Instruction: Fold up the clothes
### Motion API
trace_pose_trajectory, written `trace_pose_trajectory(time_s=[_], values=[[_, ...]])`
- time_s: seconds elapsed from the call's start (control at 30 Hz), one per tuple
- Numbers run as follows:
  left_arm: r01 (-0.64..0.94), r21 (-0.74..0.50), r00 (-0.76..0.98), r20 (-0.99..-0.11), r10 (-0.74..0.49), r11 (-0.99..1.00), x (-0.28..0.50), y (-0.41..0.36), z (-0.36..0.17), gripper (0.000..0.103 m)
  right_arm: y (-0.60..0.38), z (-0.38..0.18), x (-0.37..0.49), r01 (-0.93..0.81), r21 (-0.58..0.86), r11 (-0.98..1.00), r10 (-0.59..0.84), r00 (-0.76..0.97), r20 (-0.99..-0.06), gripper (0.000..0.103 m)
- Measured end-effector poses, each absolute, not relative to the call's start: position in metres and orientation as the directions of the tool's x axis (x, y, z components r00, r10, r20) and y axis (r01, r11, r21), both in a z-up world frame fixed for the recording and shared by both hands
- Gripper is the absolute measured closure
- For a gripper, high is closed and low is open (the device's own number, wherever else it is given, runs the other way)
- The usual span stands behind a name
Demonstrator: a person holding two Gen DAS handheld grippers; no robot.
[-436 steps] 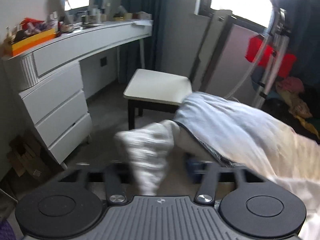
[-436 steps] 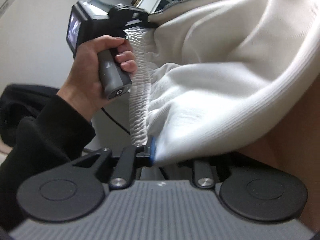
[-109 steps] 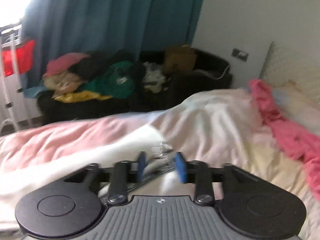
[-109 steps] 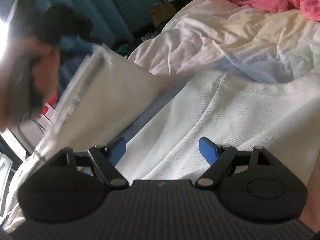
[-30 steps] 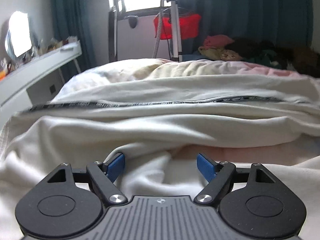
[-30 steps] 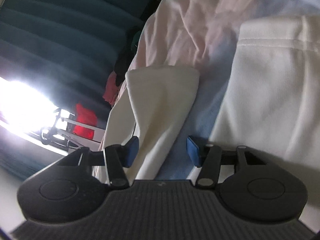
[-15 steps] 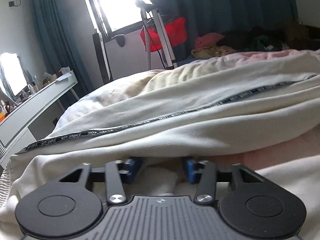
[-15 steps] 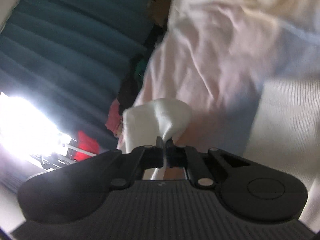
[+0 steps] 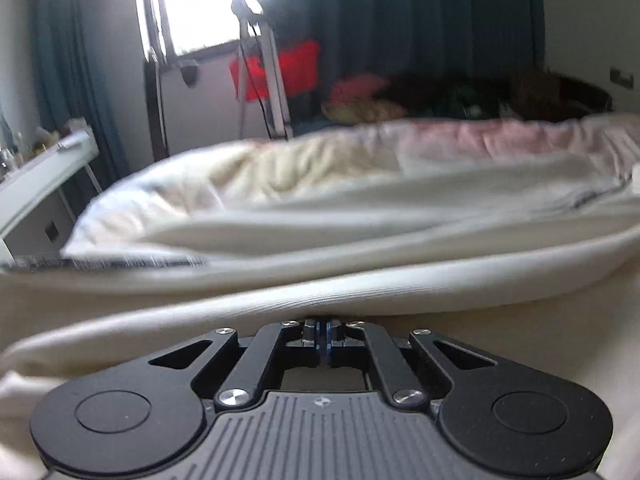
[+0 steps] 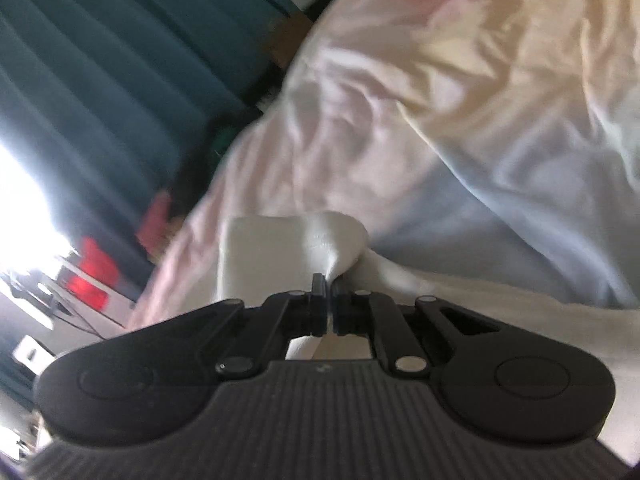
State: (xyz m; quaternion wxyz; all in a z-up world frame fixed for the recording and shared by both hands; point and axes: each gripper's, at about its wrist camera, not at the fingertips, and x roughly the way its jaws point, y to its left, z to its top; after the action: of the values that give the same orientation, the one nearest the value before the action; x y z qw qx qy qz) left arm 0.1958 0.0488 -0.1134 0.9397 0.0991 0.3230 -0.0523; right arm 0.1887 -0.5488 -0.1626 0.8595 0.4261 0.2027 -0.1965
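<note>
Bedroom with dark teal curtains point(image 9: 400, 20) and a bright window point(image 9: 208, 0); a bed point(image 9: 280, 168) with a rumpled pale duvet fills the middle ground. Cream garment point(image 9: 360, 280) lies spread across the bed, on top of the duvet. Left gripper point(image 9: 323, 338): jaws clenched together at a thick fold of the garment, whose edge meets the tips. Right gripper point(image 10: 327, 300): jaws clamped on a pinched, raised corner of the same garment point(image 10: 280, 248). Beyond the bed: a red item point(image 9: 288, 68) on a metal stand, a heap of clothes point(image 9: 368, 96), and a white counter point(image 9: 44, 168) to the bed's left.
</note>
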Motion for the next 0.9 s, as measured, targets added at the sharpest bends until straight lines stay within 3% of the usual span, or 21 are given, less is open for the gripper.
trace_pose_trajectory(time_s=[0.1,0.17,0.23,0.3,0.33,0.4,0.43,0.63,0.9], values=[[0.146,0.115,0.762,-0.646,-0.038,0.983,0.197,0.045,-0.113,0.085,-0.544,-0.162,0.191,0.511,0.612,0.603,-0.156,0.828,-0.538,0.093],[0.100,0.051,0.755,-0.654,-0.042,0.994,0.196,0.044,-0.105,0.053,-0.536,-0.150,0.190,0.516,0.557,0.651,-0.158,0.810,-0.564,0.093],[0.038,-0.010,0.758,-0.652,-0.035,0.999,0.190,0.041,-0.097,0.035,-0.522,-0.129,0.184,0.501,0.499,0.707,-0.185,0.812,-0.554,0.093],[0.023,-0.062,0.774,-0.630,-0.057,0.998,0.177,0.035,-0.084,0.033,-0.508,-0.111,0.170,0.475,0.482,0.736,-0.189,0.828,-0.528,0.088],[0.018,-0.088,0.783,-0.618,-0.069,0.996,0.170,0.032,-0.078,0.030,-0.502,-0.104,0.163,0.462,0.476,0.748,-0.188,0.836,-0.516,0.080],[0.047,-0.076,0.800,-0.594,-0.083,0.996,0.154,0.021,-0.065,0.023,-0.491,-0.090,0.147,0.418,0.467,0.779,-0.171,0.858,-0.484,0.021],[0.062,-0.068,0.809,-0.581,-0.090,0.996,0.146,0.015,-0.058,0.021,-0.485,-0.083,0.138,0.393,0.461,0.796,-0.159,0.870,-0.467,0.013],[0.090,-0.050,0.844,-0.527,-0.103,0.995,0.092,0.002,-0.037,0.015,-0.425,-0.038,0.077,0.180,0.343,0.922,-0.041,0.926,-0.374,0.016],[0.028,-0.048,0.851,-0.522,-0.049,0.998,0.035,0.009,-0.034,0.015,-0.345,-0.024,0.007,-0.036,0.217,0.976,0.109,0.936,-0.335,0.016]])
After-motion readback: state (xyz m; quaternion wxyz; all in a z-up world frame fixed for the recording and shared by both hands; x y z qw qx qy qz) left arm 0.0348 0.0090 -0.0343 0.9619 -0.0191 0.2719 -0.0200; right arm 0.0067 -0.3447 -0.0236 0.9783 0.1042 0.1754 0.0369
